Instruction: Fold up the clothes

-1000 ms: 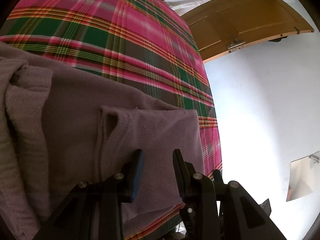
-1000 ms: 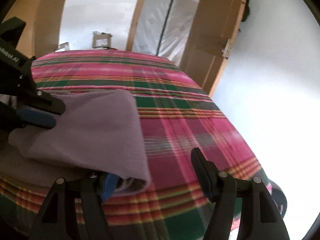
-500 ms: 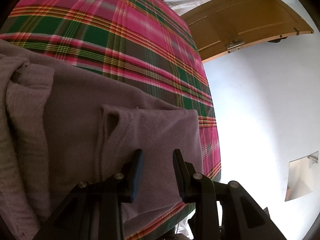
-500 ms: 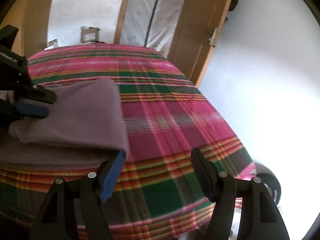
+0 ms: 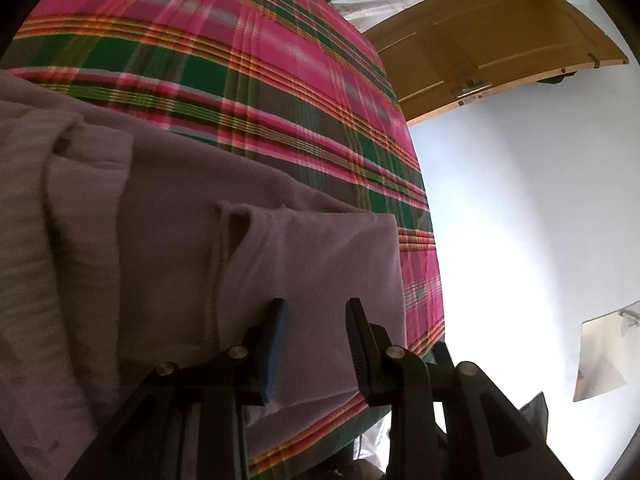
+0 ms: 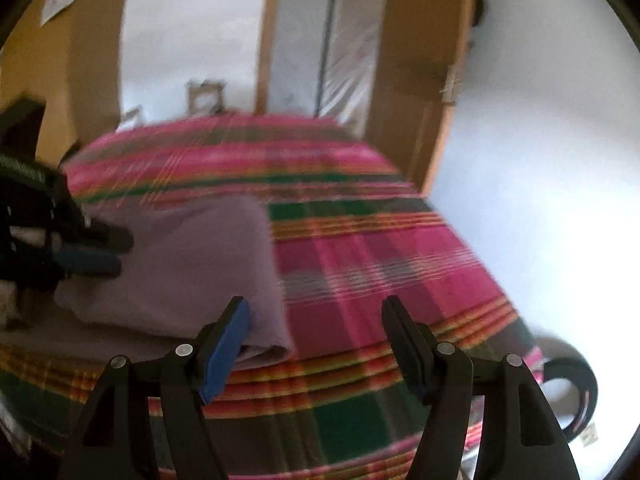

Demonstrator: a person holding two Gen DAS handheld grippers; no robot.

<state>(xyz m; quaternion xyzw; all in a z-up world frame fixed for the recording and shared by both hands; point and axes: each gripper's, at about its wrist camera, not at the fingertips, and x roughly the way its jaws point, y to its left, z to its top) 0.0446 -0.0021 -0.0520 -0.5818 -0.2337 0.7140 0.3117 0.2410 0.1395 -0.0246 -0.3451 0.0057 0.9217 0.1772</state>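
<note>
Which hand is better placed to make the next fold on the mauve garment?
Probably the left. The left gripper hovers right over the folded mauve garment, jaws apart with cloth below them. The right gripper sits off its corner, jaws wide over the plaid bedspread.

It was a home bedroom: a bed (image 5: 280, 92) with plaid cover, a wooden door (image 5: 492, 40), white walls (image 5: 520, 220).

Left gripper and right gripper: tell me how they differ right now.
The left gripper has its jaws set narrow, over the folded mauve garment; the right gripper has its jaws spread much wider, over the plaid bedcover beside the garment's edge. Both are black with a blue pad, and neither grips anything.
</note>
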